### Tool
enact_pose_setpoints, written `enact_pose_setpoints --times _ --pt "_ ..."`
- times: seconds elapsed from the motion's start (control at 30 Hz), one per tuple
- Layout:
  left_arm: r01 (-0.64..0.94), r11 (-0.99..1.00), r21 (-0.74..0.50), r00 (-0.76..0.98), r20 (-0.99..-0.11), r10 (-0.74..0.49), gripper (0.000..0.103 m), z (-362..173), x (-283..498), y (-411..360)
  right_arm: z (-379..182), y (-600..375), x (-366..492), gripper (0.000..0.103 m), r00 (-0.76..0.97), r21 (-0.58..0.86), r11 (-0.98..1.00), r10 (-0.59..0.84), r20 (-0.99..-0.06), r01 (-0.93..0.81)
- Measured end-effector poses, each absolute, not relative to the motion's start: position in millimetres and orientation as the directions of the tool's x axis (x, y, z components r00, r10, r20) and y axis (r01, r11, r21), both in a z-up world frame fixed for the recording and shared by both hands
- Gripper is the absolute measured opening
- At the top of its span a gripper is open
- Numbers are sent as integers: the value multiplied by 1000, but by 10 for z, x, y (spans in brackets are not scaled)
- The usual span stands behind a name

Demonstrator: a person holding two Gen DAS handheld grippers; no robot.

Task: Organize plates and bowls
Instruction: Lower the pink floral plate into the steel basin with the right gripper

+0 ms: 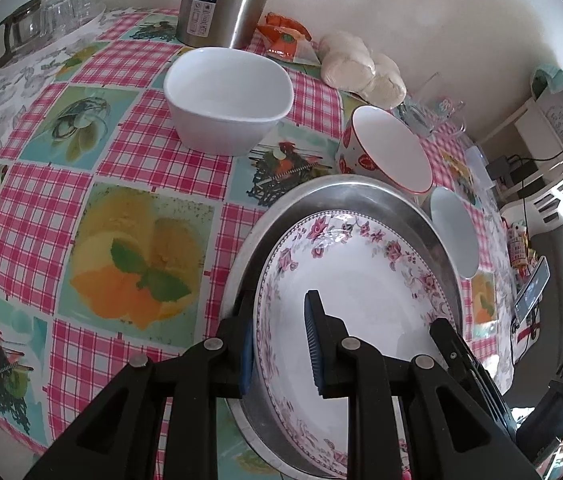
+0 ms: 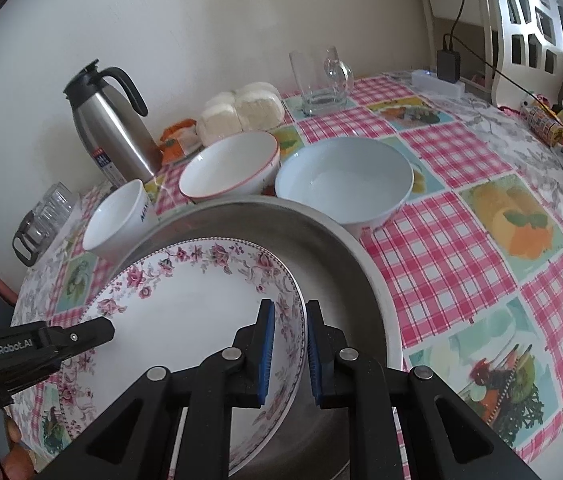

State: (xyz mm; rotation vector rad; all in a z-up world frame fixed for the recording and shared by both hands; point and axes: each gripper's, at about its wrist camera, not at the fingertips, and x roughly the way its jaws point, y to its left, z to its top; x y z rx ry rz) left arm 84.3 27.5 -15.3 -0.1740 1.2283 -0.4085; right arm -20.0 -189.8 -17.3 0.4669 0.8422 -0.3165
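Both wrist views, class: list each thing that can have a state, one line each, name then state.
floral plate: lying in the steel pan, rim between both grippers' fingers
steel pan: on the table, holding the plate
left hand-held gripper: straddling the plate's rim, gap visible
right hand-held gripper: astride the opposite rim, nearly closed
square white bowl: upright, empty
red-rimmed bowl: upright, empty
pale blue bowl: upright, empty
glass mug: upright, empty

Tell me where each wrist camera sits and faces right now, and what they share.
Left wrist: behind the left gripper, facing the wall; fingers straddle the floral plate rim; right gripper tip shows.
Right wrist: behind the right gripper, facing the wall; fingers straddle the opposite rim; left gripper at left edge.
Shared: plate, metal tray, bowls, thermos.
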Motion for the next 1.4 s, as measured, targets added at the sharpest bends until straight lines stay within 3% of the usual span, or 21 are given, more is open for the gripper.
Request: enact_pose_setpoints --times 0.33,0.73,1.4 --pt "223 919 -326 206 -905 -372 23 -308 829 132 -297 -2000 -196 17 585 254 840 -90 -806 479" --pt "261 933 -247 222 -925 -307 24 -335 824 -56 -286 -2014 -199 17 575 226 848 -108 -811 478" --pt "231 949 -215 240 -933 -269 27 -302 830 -93 -133 -2030 -260 19 601 238 854 -105 -792 463"
